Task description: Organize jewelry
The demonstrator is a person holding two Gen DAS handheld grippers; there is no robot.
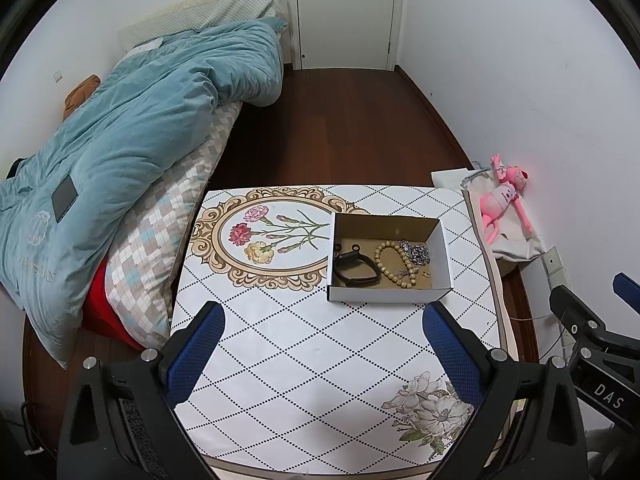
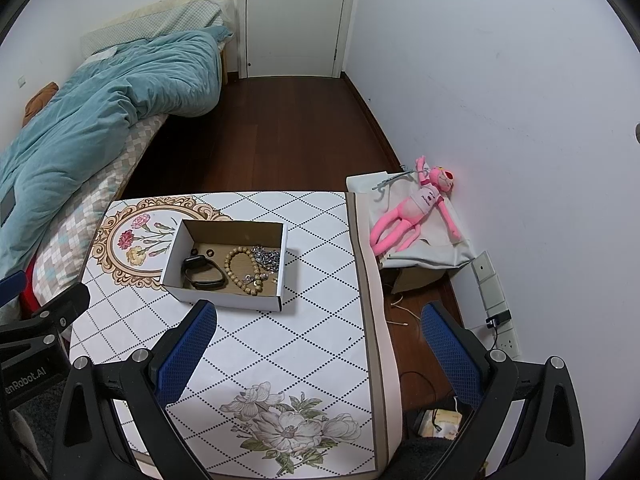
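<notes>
Both grippers hang over the near part of the table [image 1: 280,360] with nothing between their blue pads. The left gripper [image 1: 324,316] has its fingers [image 1: 200,344] spread wide, touching nothing, and the right gripper [image 2: 316,316] is spread just as wide, its right finger out past the table's edge over the floor. Ahead of them sits an open white cardboard box [image 1: 384,294] on the patterned tablecloth, its long side running across the table, parallel to the near edge. From the left wrist view the box lies just beyond the right fingertip; from the right wrist view it lies just past the left fingertip, its near wall close to that pad. Inside, side by side along the box's length, lie a black wristband [image 2: 204,274] at the left, a loop of tan wooden beads [image 2: 242,266] in the middle, and a heap of silver chain [image 2: 266,258] toward the right wall. Two small dark rings rest near the back, by the wristband. Off the table's right side a pink plush toy [image 2: 416,208] sprawls on a grey bag.
</notes>
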